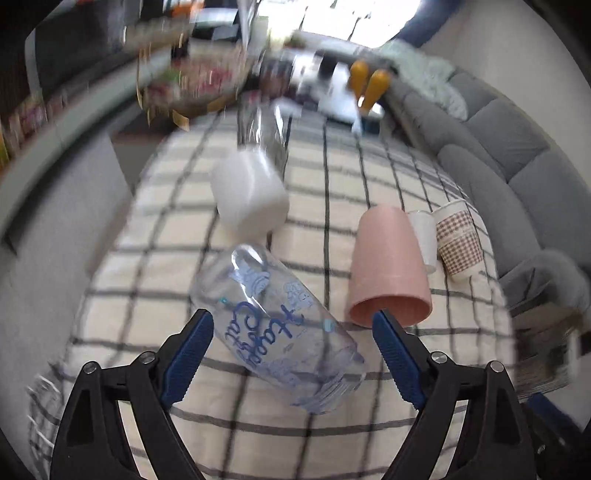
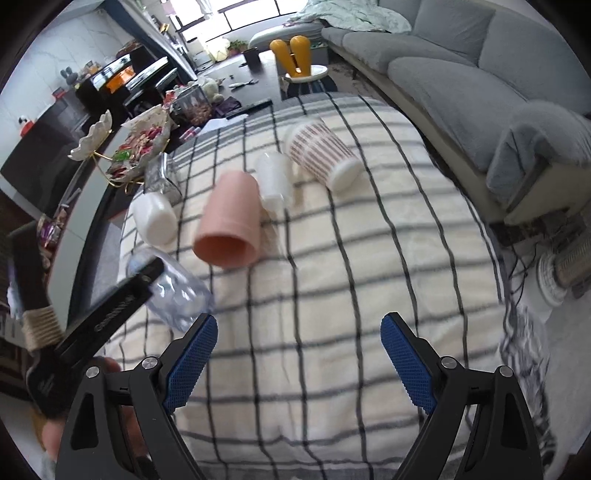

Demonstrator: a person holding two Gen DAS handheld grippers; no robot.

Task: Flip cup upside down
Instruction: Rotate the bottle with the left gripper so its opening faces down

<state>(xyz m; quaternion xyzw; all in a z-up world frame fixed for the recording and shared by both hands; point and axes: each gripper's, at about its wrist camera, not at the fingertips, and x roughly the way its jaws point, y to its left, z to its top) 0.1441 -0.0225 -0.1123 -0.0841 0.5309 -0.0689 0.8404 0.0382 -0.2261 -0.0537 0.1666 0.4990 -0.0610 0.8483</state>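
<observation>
Both ribbed blue-padded grippers, left gripper (image 1: 291, 334) and right gripper (image 2: 299, 338), gape around nothing above a clear printed cup (image 1: 280, 325) on checked cloth (image 1: 332, 166).

We recorded a surface (image 2: 332, 295) draped in cream cloth with a dark grid. Beside it ran a grey sectional sofa (image 2: 461, 74) carrying a pale green blanket (image 2: 351, 14). Bright daylight entered by a far window (image 2: 251, 14). We noted a dark low table (image 2: 258, 77), a white stool (image 2: 306, 74) and a snack-laden tiered dish (image 2: 140, 140).
</observation>
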